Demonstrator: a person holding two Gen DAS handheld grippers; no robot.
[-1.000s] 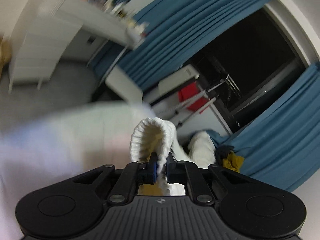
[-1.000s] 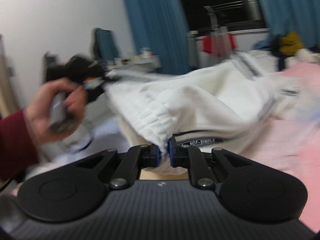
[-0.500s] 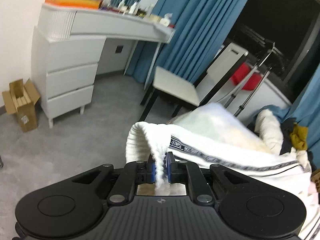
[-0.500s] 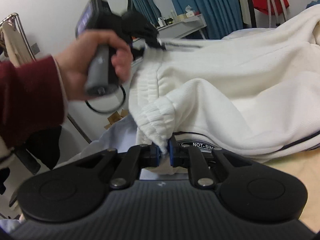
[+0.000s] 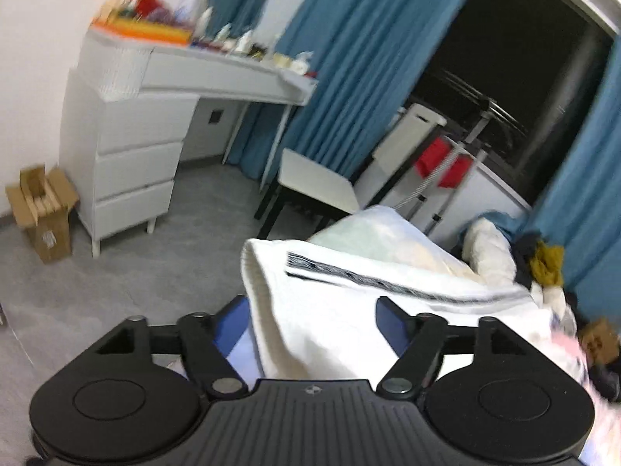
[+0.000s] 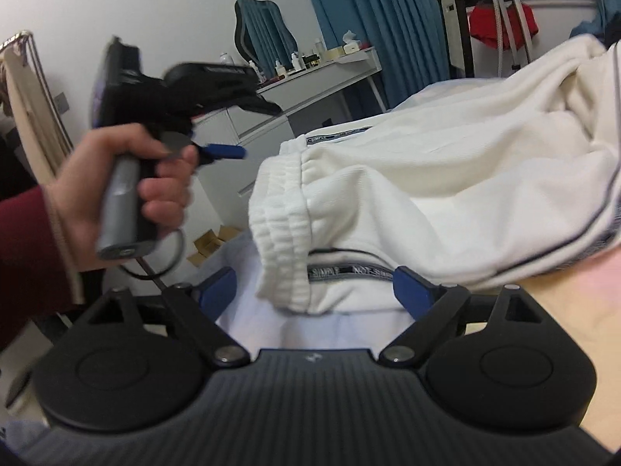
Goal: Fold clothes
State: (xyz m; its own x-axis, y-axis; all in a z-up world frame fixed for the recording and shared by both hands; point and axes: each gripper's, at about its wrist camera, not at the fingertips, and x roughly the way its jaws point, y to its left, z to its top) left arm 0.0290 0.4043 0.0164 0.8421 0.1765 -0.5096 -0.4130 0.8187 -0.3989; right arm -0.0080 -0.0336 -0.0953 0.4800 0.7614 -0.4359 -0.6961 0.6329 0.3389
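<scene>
Both claws wide, holding nothing: left claw [image 5: 312, 320], right claw [image 6: 314, 285] | white ribbed-waistband sweatpants [image 6: 407, 194] at 12 o'clock | I'd back off level, then smooth the fold.

The white sweatpants [image 6: 427, 178] are soft matt knit cloth, ribbed at the waistband. The dresser [image 5: 128, 147] looks smooth, painted; the box [image 5: 42, 209] is cardboard.

Both hand-held grippers, left [image 5: 312, 320] & right [image 6: 314, 285], now spread wide; white pants [image 6: 427, 178] released.
</scene>
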